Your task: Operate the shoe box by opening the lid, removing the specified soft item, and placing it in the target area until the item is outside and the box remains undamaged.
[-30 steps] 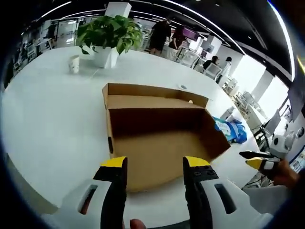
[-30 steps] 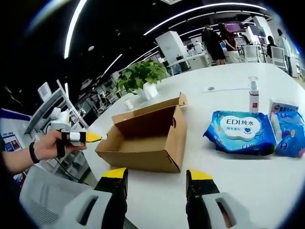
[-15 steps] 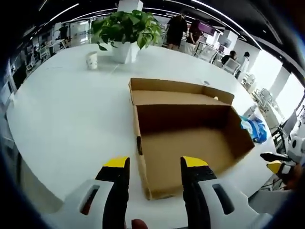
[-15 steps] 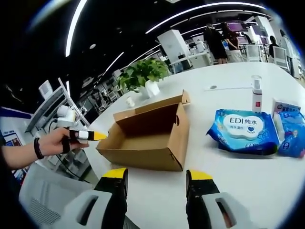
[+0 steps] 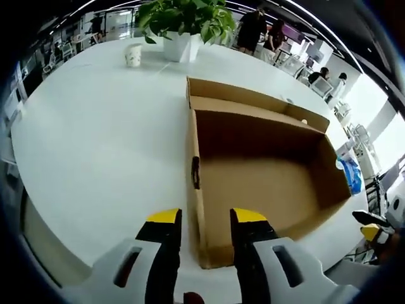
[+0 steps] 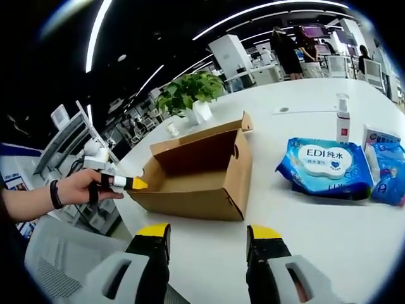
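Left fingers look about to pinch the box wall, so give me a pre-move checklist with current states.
1. Lid open: ok. The shoe box is open, its flap folded back on the far side.
2. Soft item out: cannot tell which item was specified. The box interior looks bare, and a blue wipes pack lies on the table beside it.
3. Left gripper placement: ok. Open, its fingers straddle the box's near wall.
4. Right gripper free: ok. Open, holding nothing, short of the box.
5. Box undamaged: ok. No tears or crushed walls visible.
6. Path past the potted plant and cup: ok. Both stand beyond the box.
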The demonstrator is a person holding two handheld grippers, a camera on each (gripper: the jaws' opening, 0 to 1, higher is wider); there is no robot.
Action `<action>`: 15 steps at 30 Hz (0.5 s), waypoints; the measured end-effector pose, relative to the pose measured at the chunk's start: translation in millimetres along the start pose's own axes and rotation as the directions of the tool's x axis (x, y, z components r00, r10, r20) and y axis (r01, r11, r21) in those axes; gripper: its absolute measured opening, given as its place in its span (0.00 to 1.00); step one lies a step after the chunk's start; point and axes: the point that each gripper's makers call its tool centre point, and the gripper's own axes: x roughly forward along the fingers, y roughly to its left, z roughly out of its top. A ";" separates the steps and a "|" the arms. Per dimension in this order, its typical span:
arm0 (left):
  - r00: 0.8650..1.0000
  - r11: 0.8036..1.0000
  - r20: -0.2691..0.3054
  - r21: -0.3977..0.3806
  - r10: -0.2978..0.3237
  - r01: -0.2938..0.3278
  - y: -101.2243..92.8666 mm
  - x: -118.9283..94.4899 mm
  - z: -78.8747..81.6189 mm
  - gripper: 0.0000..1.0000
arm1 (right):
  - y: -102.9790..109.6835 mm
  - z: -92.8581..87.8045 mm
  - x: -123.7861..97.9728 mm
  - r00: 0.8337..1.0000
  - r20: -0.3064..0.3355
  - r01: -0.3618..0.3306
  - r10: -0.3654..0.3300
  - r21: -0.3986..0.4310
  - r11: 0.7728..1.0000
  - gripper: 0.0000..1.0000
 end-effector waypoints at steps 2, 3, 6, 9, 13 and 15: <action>1.000 1.000 -0.004 -0.007 -0.003 0.003 1.2 1.7 -1.2 0.26 | -0.6 -1.2 0.2 1.000 -0.005 0.001 -0.001 -0.001 1.000 0.46; 1.000 1.000 -0.005 -0.008 -0.002 0.002 1.9 2.9 -1.1 0.25 | -1.2 -2.0 0.6 1.000 -0.008 0.002 -0.002 -0.003 1.000 0.46; 1.000 1.000 -0.009 -0.014 0.002 -0.002 3.9 7.2 0.2 0.23 | -1.5 -5.0 2.3 1.000 -0.018 0.004 -0.004 -0.004 1.000 0.45; 1.000 1.000 -0.007 -0.009 0.006 -0.006 3.2 8.6 1.7 0.20 | 0.2 -6.9 3.8 1.000 -0.028 0.003 -0.003 -0.009 1.000 0.45; 1.000 1.000 -0.010 -0.009 0.015 -0.015 5.0 12.9 0.8 0.17 | 2.3 -6.2 7.6 0.999 -0.039 0.001 -0.001 -0.014 1.000 0.45; 1.000 1.000 -0.017 -0.022 0.012 -0.013 6.7 15.2 0.0 0.17 | 3.4 -1.6 10.1 0.999 -0.035 -0.002 0.002 -0.018 1.000 0.45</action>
